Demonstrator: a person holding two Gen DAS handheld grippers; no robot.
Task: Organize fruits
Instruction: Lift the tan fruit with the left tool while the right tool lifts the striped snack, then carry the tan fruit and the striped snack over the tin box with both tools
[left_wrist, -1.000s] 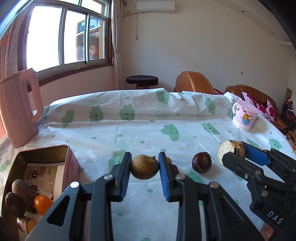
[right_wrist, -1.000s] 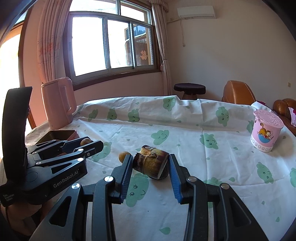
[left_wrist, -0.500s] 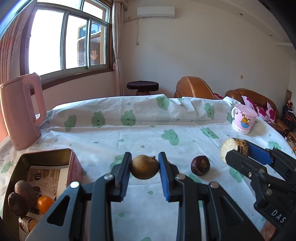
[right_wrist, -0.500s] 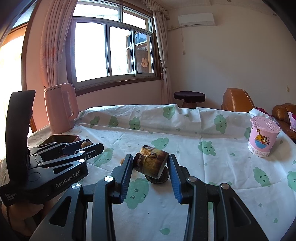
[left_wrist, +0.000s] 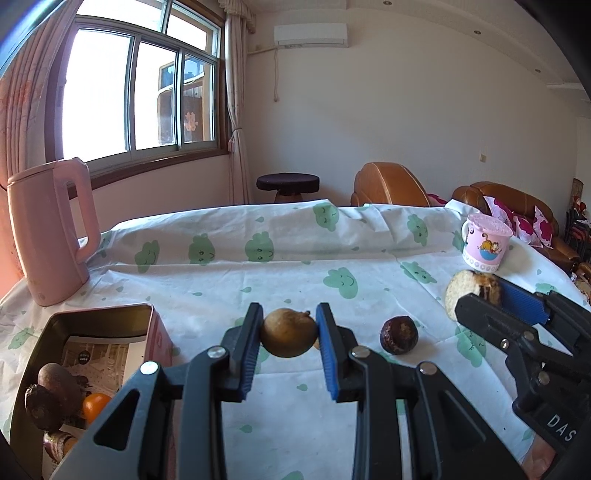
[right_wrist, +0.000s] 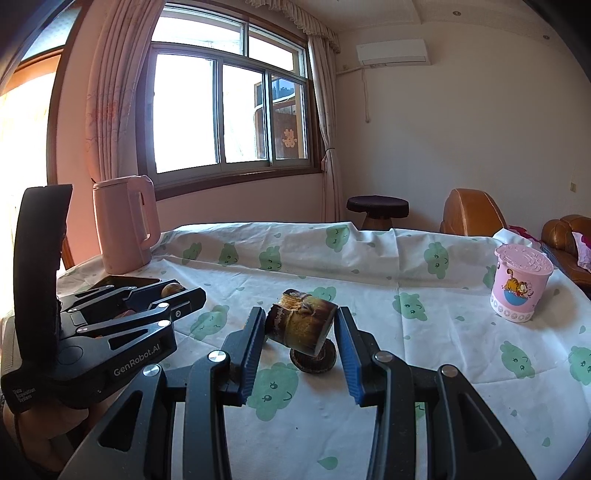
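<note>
Both loads sat higher against the room than before. The left gripper (left_wrist: 289, 334) clamped a pear (left_wrist: 289, 332), the right gripper (right_wrist: 300, 328) a cane piece (right_wrist: 301, 323). Only the left view showed fruit in the tin (left_wrist: 99, 317).

A table (left_wrist: 369, 258) is covered by a cloth. At the near left a tin box (left_wrist: 110, 321) is set, and fruits (left_wrist: 55, 387) are kept in it. Behind the box a jug (left_wrist: 48, 236) is stood. A round fruit (left_wrist: 289, 332) is held up between the left gripper (left_wrist: 289, 343) pads. To its right a dark fruit (left_wrist: 399, 335) is laid on the cloth — and further right a cut piece (right_wrist: 301, 325) is held by the right gripper (right_wrist: 301, 347). At the far right a cup (left_wrist: 485, 247) is stood.
</note>
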